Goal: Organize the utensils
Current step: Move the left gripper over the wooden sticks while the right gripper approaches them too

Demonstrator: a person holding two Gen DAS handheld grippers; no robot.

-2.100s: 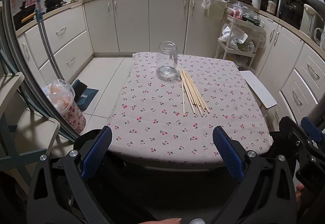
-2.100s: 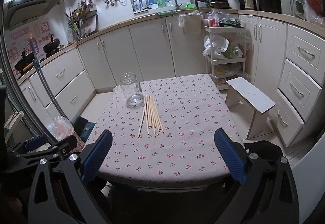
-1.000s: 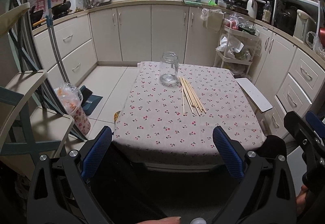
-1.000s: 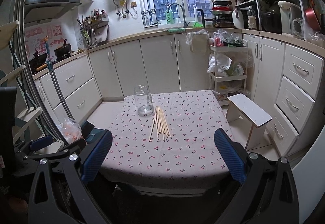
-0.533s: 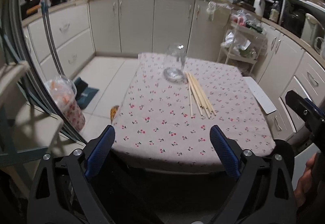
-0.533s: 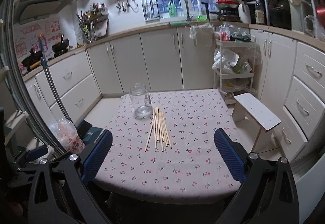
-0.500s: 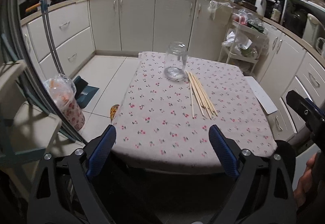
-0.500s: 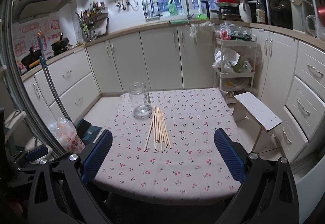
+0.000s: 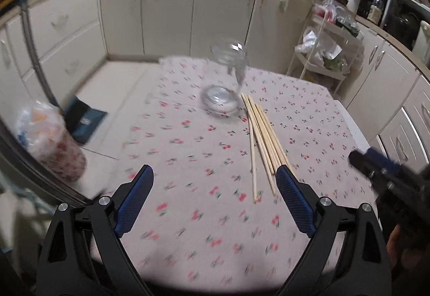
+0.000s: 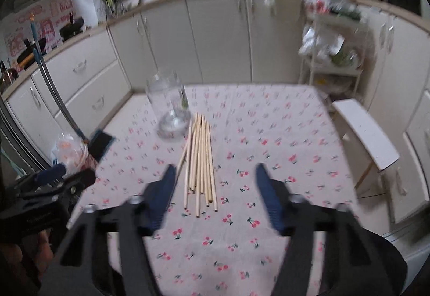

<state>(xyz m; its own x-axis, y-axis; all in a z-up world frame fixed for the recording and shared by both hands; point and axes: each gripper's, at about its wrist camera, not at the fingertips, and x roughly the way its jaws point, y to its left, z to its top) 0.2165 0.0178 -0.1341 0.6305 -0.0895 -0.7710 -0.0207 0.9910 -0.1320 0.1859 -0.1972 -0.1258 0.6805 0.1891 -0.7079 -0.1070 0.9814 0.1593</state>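
Hovering above chopsticks beside jar: right gripper jaws just narrowed, empty; left gripper jaws wide, empty.

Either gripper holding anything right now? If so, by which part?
Nothing held. Left gripper is open over the tablecloth; right gripper, whose jaws have just been closing, has only air between them. The chopsticks lie untouched beside the jar.

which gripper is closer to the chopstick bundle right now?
Right, by a little. The right gripper is lined up over the chopsticks' near ends, jaws just narrowing, nothing gripped. The left gripper hangs open, the bundle beside its right finger.
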